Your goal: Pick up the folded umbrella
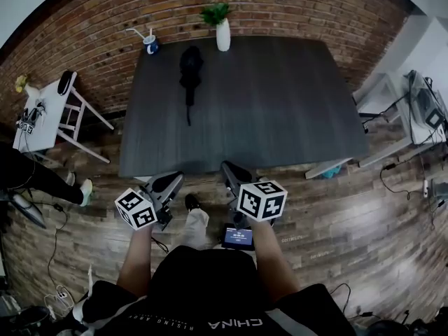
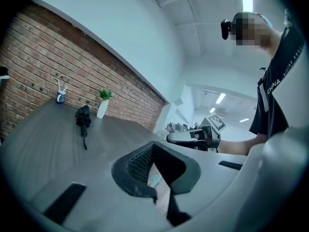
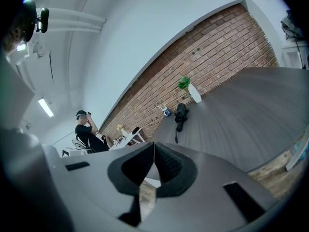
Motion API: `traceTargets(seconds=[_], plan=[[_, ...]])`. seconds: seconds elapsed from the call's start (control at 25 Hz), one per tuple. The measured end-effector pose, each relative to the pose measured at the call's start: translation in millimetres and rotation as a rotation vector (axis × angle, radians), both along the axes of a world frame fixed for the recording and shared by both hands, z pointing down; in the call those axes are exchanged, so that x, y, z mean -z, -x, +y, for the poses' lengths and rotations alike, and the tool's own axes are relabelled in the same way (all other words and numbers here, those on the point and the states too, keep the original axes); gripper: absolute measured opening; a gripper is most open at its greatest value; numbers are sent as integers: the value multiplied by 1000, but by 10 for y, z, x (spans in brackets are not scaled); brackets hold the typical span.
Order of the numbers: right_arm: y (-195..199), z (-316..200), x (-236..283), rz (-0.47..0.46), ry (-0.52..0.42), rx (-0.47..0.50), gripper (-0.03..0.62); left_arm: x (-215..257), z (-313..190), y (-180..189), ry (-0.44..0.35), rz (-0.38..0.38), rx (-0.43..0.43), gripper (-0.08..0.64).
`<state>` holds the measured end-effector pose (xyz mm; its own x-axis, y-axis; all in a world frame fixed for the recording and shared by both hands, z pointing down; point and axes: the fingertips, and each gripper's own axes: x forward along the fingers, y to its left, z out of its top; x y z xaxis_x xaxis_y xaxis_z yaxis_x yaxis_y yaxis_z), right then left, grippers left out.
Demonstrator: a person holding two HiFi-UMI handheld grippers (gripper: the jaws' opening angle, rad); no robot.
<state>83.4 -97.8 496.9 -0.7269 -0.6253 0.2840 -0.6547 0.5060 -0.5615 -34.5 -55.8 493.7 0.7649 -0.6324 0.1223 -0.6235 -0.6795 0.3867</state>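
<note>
A folded black umbrella [image 1: 190,71] lies on the dark table [image 1: 280,110] near its far left, its strap trailing toward me; it shows small in the left gripper view [image 2: 83,118] and the right gripper view [image 3: 180,114]. My left gripper [image 1: 170,180] and right gripper [image 1: 231,171] hover side by side at the table's near edge, well short of the umbrella. Both have their jaws shut with nothing between them, as the left gripper [image 2: 153,146] and right gripper [image 3: 154,148] show in their own views.
A white vase with a green plant [image 1: 222,26] and a cup with straws [image 1: 150,44] stand at the table's far edge by the brick wall. A white stool [image 1: 66,110] stands left of the table, shelving [image 1: 423,110] at right. A person [image 3: 87,134] sits far off.
</note>
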Motion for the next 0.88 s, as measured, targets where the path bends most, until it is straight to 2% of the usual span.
traceTargets(seconds=[0.36, 0.6, 0.88], plan=[[136, -831, -34, 83, -18, -23, 9, -50, -959, 72, -11, 30, -58, 3], [440, -1433, 34, 99, -13, -36, 9, -8, -1628, 380, 1, 41, -69, 3], [825, -1908, -17, 108, 18, -47, 9, -82, -2127, 769, 25, 31, -83, 3]])
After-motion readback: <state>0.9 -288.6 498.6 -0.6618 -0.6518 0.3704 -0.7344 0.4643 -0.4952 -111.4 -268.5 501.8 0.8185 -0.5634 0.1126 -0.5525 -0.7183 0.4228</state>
